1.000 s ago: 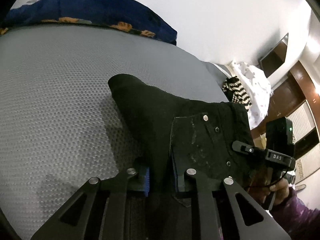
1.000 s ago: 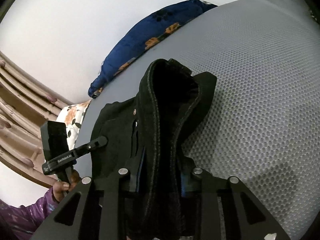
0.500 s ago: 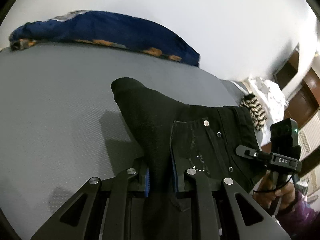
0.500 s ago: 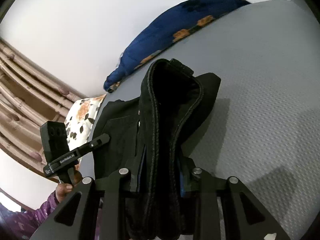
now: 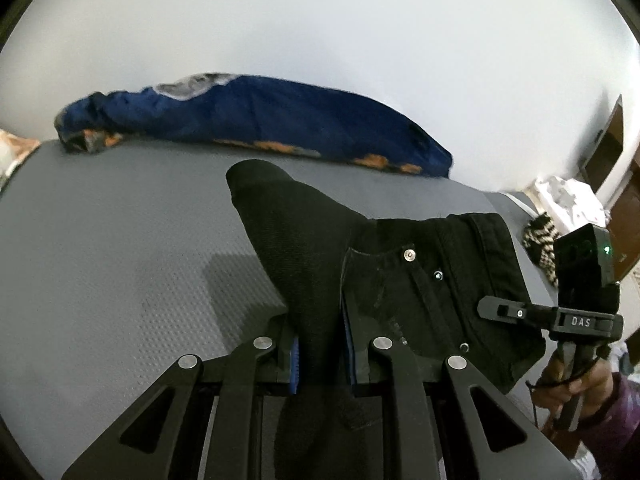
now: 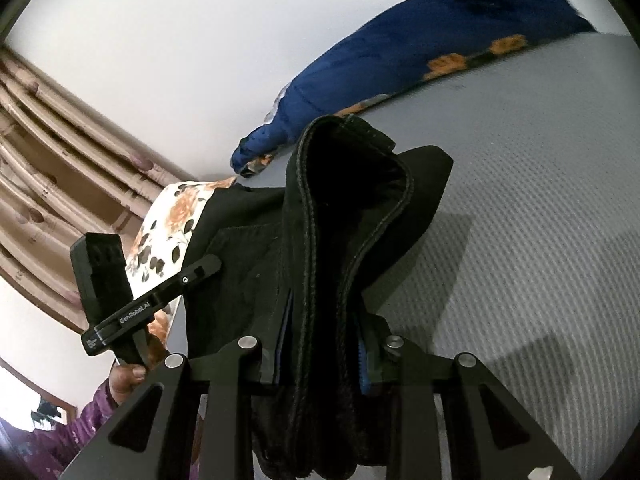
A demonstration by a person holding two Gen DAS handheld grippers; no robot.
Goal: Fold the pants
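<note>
Under both of your grippers spreads a grey mattress (image 5: 112,264) with a dimpled cover, filling the lower half of each view and meeting a plain white wall (image 5: 320,32) at its far edge. Along that edge lies a dark blue blanket (image 5: 280,116) with orange flowers. Brown patterned curtains (image 6: 52,152) hang off to the left in the right wrist view, with a white floral pillow (image 6: 172,224) just beside them. Smaller, past the bed's far corner in the left wrist view, sit a heap of white cloth (image 5: 568,200) and a black-and-white striped bundle (image 5: 540,240).

You hold the black pants (image 5: 400,280) lifted above the mattress, stretched between your two tools, throwing a shadow on the cover. Your left gripper (image 5: 320,356) is pinched tight on a bunched fold of the fabric, beside the riveted pocket. Your right gripper (image 6: 320,360) clamps a thick doubled roll of the stitched edge. Your right hand (image 5: 576,388) in a purple sleeve grips its handle.
</note>
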